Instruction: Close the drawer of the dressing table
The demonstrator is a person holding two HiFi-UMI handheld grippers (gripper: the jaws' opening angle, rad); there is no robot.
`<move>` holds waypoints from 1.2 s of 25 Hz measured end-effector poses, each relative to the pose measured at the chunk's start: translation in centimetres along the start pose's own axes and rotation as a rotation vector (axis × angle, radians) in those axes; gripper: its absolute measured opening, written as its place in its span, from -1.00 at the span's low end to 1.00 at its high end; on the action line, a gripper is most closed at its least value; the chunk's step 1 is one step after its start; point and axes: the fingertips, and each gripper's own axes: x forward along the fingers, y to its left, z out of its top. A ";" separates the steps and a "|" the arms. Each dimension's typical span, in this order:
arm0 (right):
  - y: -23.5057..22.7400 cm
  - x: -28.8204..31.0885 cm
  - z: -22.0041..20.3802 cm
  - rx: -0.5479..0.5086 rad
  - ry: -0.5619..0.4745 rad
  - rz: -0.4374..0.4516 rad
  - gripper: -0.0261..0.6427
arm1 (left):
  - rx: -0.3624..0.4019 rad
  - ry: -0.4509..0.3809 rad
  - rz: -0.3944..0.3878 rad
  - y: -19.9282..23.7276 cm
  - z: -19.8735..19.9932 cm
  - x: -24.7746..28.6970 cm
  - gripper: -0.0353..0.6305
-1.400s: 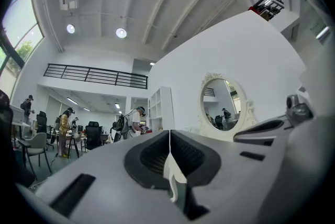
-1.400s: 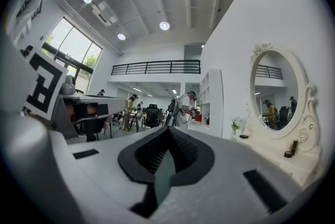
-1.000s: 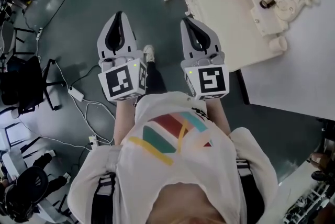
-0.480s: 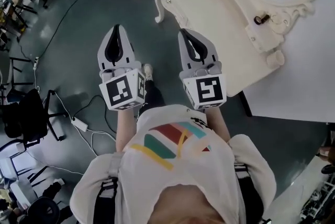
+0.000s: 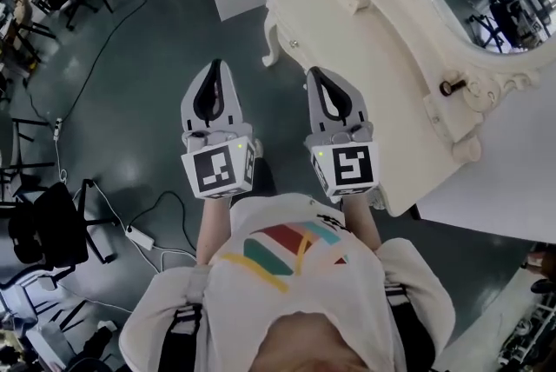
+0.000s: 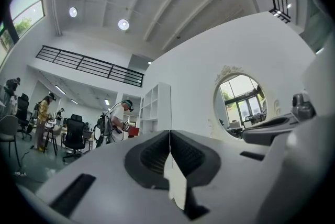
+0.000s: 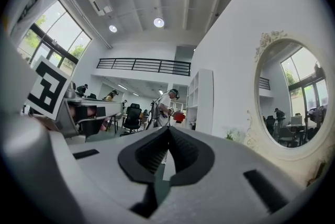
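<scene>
Both grippers, left gripper [image 5: 215, 68] and right gripper [image 5: 314, 75], are empty with jaws pressed together, likely ready to push rather than grasp, while the dressing table [image 5: 365, 57] stands just right of the right one, its drawer not clearly discernible.

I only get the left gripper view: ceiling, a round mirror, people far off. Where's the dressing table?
Observer: The head view shows the dressing table on the right, closest to the right gripper.
Operator: Is that gripper holding something?
Observer: No. Its own view shows its jaws together, nothing between them.
Operator: What's down below me?
Observer: On the left, cables trail over the floor beside a black chair.
</scene>
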 end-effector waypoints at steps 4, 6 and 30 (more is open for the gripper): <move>-1.7 6.5 0.5 0.002 0.006 -0.051 -0.92 | -0.016 -0.002 -0.030 2.9 -0.4 6.3 -0.87; -2.6 9.6 0.7 0.009 0.003 -0.081 -0.92 | -0.015 -0.002 -0.045 4.5 -0.2 9.4 -0.87; -7.3 24.5 -2.3 0.039 0.095 -0.160 -0.92 | -0.047 0.004 -0.153 7.0 -3.4 26.4 -0.87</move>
